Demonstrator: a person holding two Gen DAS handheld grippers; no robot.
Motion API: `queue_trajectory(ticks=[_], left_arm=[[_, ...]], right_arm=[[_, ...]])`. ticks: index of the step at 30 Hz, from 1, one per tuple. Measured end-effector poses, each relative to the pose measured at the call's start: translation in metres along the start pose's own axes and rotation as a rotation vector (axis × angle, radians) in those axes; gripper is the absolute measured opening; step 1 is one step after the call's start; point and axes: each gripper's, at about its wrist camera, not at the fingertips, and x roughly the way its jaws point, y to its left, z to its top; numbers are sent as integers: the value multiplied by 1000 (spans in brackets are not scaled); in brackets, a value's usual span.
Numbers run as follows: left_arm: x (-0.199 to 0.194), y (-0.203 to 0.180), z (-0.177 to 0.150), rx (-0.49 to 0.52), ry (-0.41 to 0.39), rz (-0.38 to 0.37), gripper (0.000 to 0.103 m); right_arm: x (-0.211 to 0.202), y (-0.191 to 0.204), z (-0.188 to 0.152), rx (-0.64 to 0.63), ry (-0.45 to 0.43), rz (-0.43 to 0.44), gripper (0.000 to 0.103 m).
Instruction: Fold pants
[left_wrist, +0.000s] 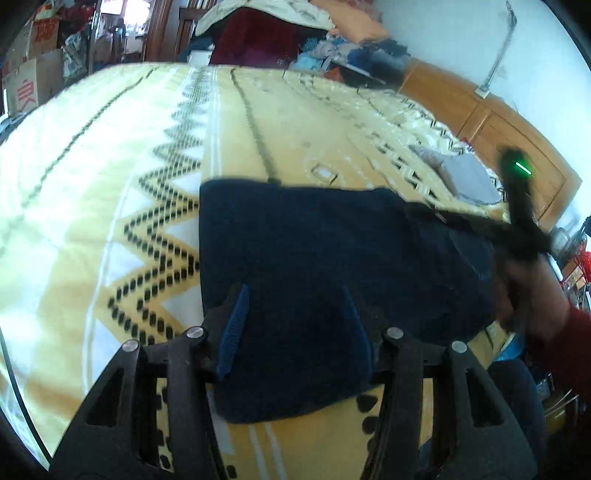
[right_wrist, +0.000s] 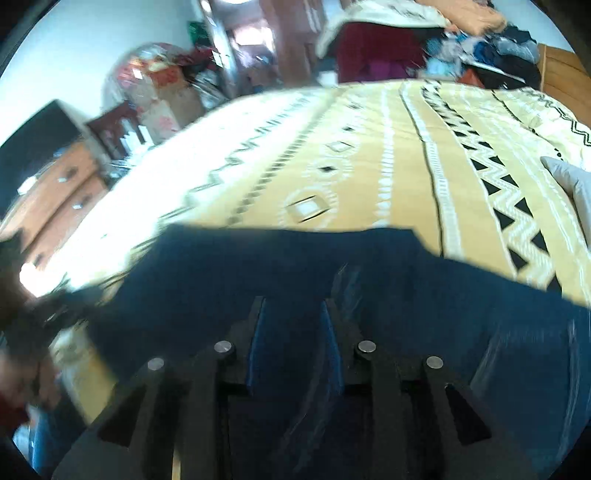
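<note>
My left gripper (left_wrist: 293, 295) hovered low over the dark navy fleece pants (left_wrist: 325, 254), blue-padded fingers (left_wrist: 232, 325) standing apart with cloth showing between them; pads not pressing on anything I could see. The pants lay as a folded block on the yellow-and-white zigzag-patterned bedspread (left_wrist: 110, 177), near the front edge of the bed. My right gripper (right_wrist: 293, 317) sat over the same pants (right_wrist: 295, 258), jaws narrower than the left, fabric under and between them. Frame was blurred, so I couldn't tell if it pinched cloth or just hung above it. In the left view the right gripper (left_wrist: 436, 216) reached the pants' far right corner, a hand (left_wrist: 524, 291) in a red sleeve (left_wrist: 569, 354) behind it. A grey folded cloth (left_wrist: 458, 173) lay well apart further up the bed.

My read: fold mostly done, this was squaring up. To do it well I'd have taken both layers at the edge, kept both grippers level, pulled evenly, and avoided dragging the bedspread.
</note>
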Motion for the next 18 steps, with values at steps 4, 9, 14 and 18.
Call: queue_trajectory(ticks=[4,9,14,18], left_arm=[[4,8,-7,-34,14,-13,52],[-2,10,-6,-32,-19,-23,53],[3,15,-11,-39,-22,-37,53],[7,12,-9,-38,-9,-27,53]], right_arm=[[57,-18,9,43,160,2,28],[11,1,4,-26,39,-31,29],[-20,32,-58,-99,22,-27,39],[-16,23,-90,-45,14,-7,45]])
